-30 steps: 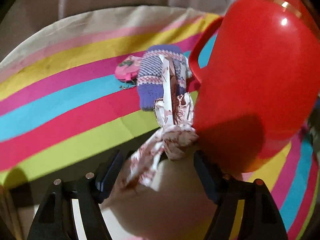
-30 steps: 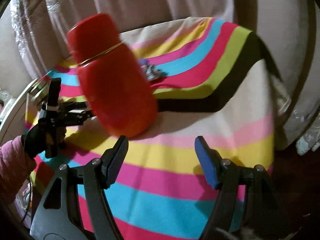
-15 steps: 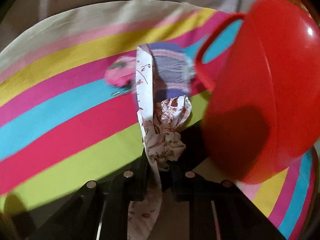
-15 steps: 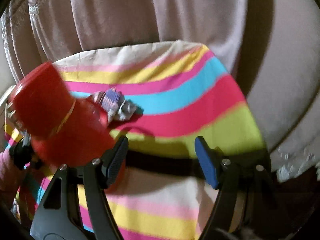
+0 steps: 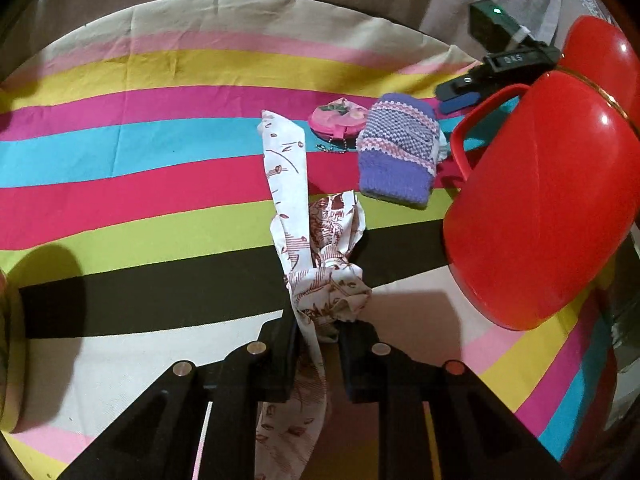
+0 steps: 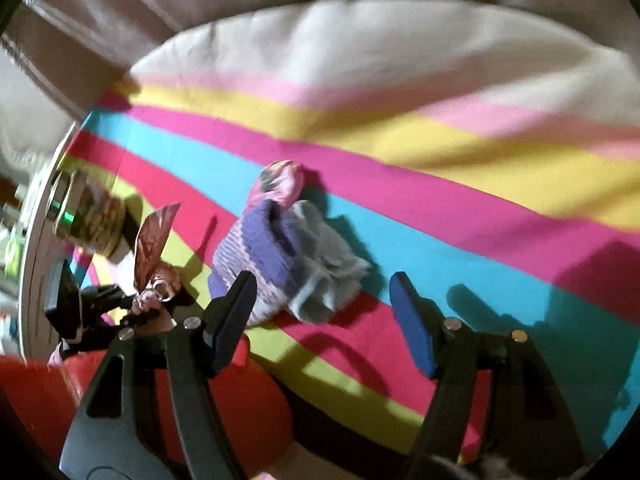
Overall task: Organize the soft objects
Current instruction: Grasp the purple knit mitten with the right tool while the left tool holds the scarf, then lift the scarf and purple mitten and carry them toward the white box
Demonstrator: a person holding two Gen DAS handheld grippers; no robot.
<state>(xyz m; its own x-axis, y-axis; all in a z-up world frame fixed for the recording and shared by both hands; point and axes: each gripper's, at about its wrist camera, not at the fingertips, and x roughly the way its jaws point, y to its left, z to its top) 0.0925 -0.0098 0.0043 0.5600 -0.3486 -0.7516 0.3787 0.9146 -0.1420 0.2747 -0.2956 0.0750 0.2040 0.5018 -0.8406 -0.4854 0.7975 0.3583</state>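
Note:
My left gripper is shut on a white cloth with red print; one strip of it stands up and another hangs down between the fingers. Beyond it on the striped tablecloth lie a purple knitted piece and a pink pouch with a chain. In the right wrist view my right gripper is open, hovering over the purple knit and a grey cloth beside it, with the pink pouch behind. The left gripper and its cloth show at the left.
A large red jug with a handle stands right of the soft things, close to the purple knit; it fills the lower left of the right wrist view. The right gripper shows behind the jug handle. Curtains hang beyond the table's far edge.
My left gripper went from open around the printed cloth to shut on it and drew back. The right gripper swung across the table to hover over the purple knit and grey cloth.

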